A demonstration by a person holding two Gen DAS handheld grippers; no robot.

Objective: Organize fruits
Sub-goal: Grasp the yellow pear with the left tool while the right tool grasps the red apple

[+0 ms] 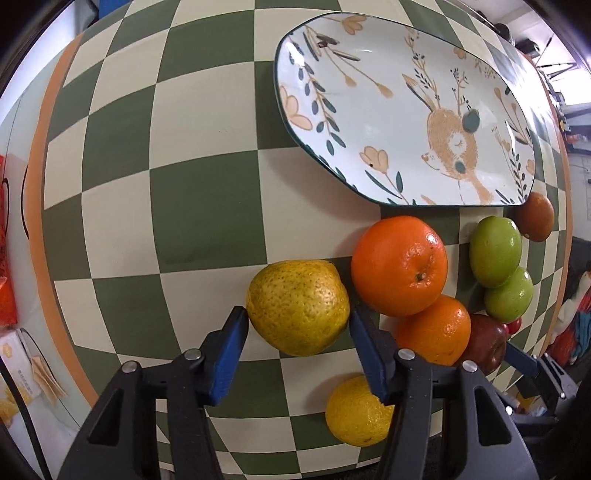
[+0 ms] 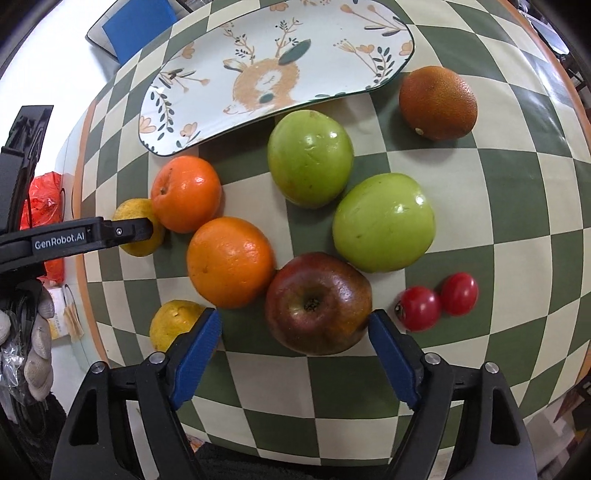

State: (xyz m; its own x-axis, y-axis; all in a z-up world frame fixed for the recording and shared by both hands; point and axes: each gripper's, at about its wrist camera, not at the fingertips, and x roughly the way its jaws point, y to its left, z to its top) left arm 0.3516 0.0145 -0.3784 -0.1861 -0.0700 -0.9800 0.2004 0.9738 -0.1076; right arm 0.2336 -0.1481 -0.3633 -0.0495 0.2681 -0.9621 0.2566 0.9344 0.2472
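Note:
Fruits lie on a green-and-cream checkered table beside a white deer-pattern plate (image 1: pixel 402 110), which holds nothing. My left gripper (image 1: pixel 297 321) is open, its blue pads on either side of a yellow-green citrus (image 1: pixel 297 306); contact is unclear. Two oranges (image 1: pixel 399 266) (image 1: pixel 432 330) sit right of it, a yellow lemon (image 1: pixel 356 411) below. My right gripper (image 2: pixel 295 328) is open with its pads on either side of a red apple (image 2: pixel 317 302). Two green apples (image 2: pixel 310 158) (image 2: pixel 384 221), two cherry tomatoes (image 2: pixel 419 308) and a dark orange (image 2: pixel 437 101) lie beyond. The plate also shows in the right wrist view (image 2: pixel 280 70).
The left gripper's arm (image 2: pixel 74 236) reaches in from the left in the right wrist view. A red bag (image 2: pixel 44 206) and a small box (image 1: pixel 14 369) sit off the table's left edge. A blue item (image 2: pixel 140 26) lies beyond the plate.

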